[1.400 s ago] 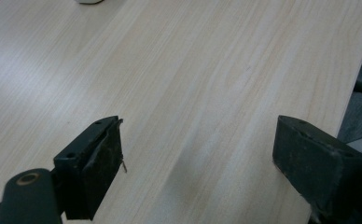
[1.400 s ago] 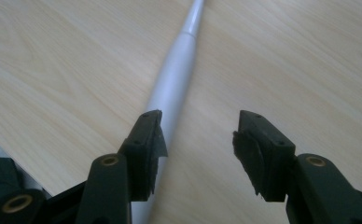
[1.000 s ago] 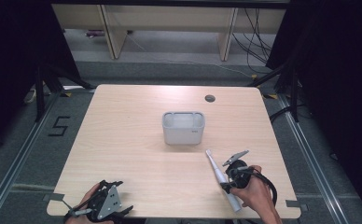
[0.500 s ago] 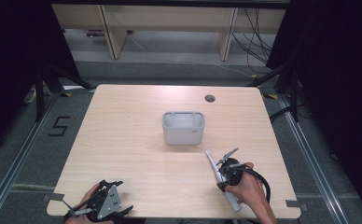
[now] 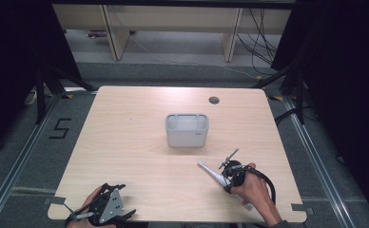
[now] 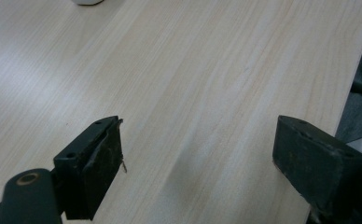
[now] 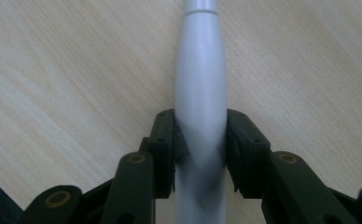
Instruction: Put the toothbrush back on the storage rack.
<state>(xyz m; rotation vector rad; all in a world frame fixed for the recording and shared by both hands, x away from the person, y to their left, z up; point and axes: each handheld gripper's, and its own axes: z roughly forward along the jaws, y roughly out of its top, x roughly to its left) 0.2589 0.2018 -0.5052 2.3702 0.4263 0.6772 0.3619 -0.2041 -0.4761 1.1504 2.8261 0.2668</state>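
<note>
The left tongs [image 6: 198,163] rest wide apart on the bare counter [image 5: 125,142]. The right tongs [image 7: 201,140] have just been closing on the white handle [image 7: 201,93], which lies on the counter between their pads. A grip this close to one end could let it swing or slip once lifted.

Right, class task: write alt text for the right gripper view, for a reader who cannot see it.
A pale grey handle runs up the middle of the picture, clamped between the right gripper's two black jaws, which have just been closing on it. Light wooden table lies behind, and the handle's far end runs out of the top edge.
</note>
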